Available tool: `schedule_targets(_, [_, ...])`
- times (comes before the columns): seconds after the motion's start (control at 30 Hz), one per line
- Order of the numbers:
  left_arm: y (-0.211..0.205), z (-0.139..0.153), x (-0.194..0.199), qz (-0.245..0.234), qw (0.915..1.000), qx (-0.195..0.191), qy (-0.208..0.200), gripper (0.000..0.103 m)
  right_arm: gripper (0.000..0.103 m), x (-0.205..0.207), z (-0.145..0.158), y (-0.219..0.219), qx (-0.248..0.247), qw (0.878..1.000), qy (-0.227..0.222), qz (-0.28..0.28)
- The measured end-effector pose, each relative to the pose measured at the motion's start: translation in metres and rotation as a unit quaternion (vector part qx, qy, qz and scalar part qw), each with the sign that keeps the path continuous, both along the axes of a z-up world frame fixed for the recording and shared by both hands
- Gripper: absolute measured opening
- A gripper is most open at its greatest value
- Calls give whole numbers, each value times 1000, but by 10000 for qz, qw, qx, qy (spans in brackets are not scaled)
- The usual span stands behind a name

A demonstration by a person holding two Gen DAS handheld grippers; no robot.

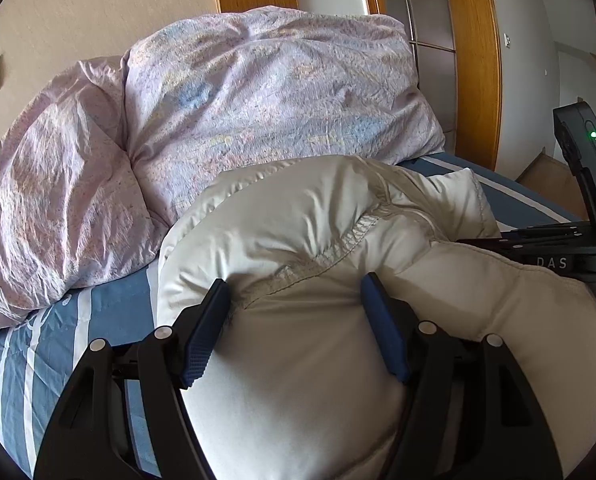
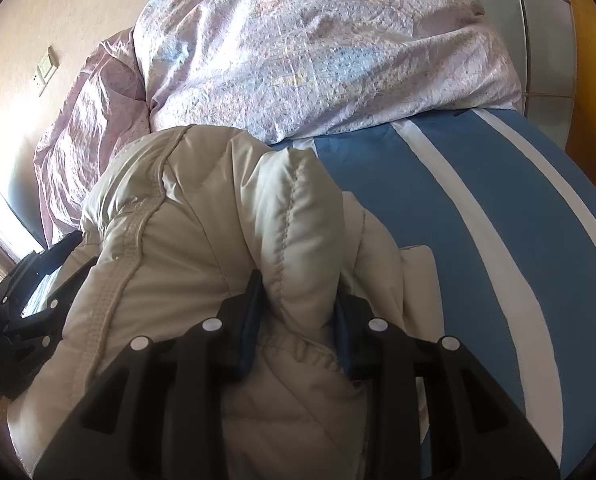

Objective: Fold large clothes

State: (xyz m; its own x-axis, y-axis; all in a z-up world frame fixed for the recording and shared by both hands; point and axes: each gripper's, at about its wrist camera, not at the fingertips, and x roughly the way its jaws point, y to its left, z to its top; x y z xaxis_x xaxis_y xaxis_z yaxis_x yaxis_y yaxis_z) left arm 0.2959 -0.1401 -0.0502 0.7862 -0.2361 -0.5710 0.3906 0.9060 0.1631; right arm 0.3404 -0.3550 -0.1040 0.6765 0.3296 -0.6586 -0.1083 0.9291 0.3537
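Striped bed (image 2: 478, 200): both grippers (image 1: 296, 304) (image 2: 298, 312) clamp puffy jacket (image 2: 202, 240).

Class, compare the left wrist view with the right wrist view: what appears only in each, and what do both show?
Only the left wrist view: a wooden door frame, the hallway beyond it, and the left gripper squeezing a thick bulge of the jacket.
Only the right wrist view: the right gripper pinching a stitched fold of the jacket.
Both: the cream padded jacket, the lilac duvet and the blue striped sheet.
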Motion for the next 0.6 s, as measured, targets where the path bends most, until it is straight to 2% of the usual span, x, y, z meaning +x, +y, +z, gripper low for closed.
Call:
schedule_targets(0.1, [-1, 3, 0, -3, 10000, 82, -6, 68, 33, 0, 5, -2, 1, 10000, 34, -15])
schedule_targets(0.2, [1, 8, -3, 24, 9999, 96, -37, 69, 41, 0, 17, -10, 286, 9994, 129, -132])
schedule_targets(0.27, [2, 10, -4, 56, 10000, 72, -24, 70, 54, 0, 24, -18, 506, 9984, 41, -239])
schedule_targets(0.37, [5, 13, -2, 107, 9999, 14, 35, 72, 55, 6, 35, -23, 758, 9965, -53, -351])
schedule_targets(0.4, [6, 15, -1, 139, 9999, 1, 47, 73, 54, 11, 36, -21, 742, 9967, -6, -343])
schedule_targets(0.43, [7, 18, -1, 188, 9998, 0, 61, 75, 37, 14, 35, -18, 605, 9975, 76, -368])
schedule_targets(0.47, [8, 22, 0, 251, 9997, 9, 71, 78, 27, 18, 32, -14, 321, 9982, 194, -466])
schedule_targets(0.6, [16, 38, 12, 411, 9987, -183, 225, 81, 23, 17, 24, -16, 257, 9973, 312, -616])
